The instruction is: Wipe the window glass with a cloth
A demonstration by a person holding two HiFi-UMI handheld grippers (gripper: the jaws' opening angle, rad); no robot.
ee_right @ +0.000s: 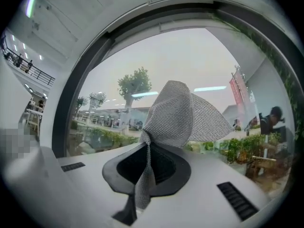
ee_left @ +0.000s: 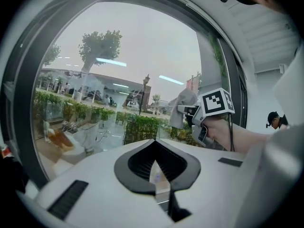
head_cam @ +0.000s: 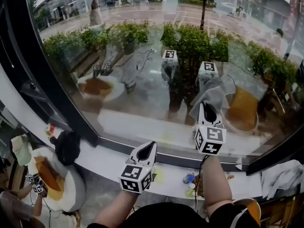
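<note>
The window glass (head_cam: pixel 156 56) fills the head view, with plants and a street behind it. My right gripper (head_cam: pixel 208 109) is raised to the lower part of the pane, shut on a grey mesh cloth (head_cam: pixel 211 96) that fans out above its jaws. In the right gripper view the cloth (ee_right: pixel 178 115) is pinched between the jaws of the right gripper (ee_right: pixel 145 148) and stands up in front of the glass. My left gripper (head_cam: pixel 148 149) hangs lower and to the left, over the sill. It is shut and holds nothing (ee_left: pixel 156 169). The left gripper view also catches the right gripper (ee_left: pixel 209 110) with the cloth (ee_left: pixel 183 106).
A white sill (head_cam: pixel 109 163) runs below the pane, inside a thick black frame (head_cam: pixel 52 87). Small bottles (head_cam: pixel 190 178) stand on the sill, near a black bag (head_cam: pixel 66 146) and a pale cloth (head_cam: pixel 285 175). A round table (head_cam: pixel 71 189) sits below left.
</note>
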